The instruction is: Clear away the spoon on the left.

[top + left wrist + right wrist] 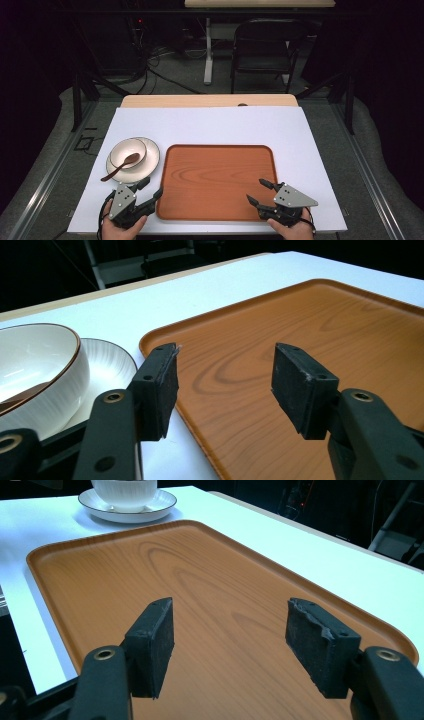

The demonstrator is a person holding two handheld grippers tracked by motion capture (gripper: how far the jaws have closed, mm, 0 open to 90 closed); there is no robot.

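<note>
A wood-grain tray lies on the white table cover, bare inside. Left of it a white bowl sits on a white plate, and a brown spoon rests in the bowl with its handle pointing down-left. My left gripper stands open at the tray's near left corner, with the tray edge between its jaws and the bowl close at left. My right gripper is open over the tray's near right part, nothing between its jaws. The right gripper view looks across the tray to the bowl and plate.
The white cover spreads over a wooden table, with open room behind and right of the tray. Beyond the table stand a black chair, a white table leg and cables on the floor. Metal rails run along both sides.
</note>
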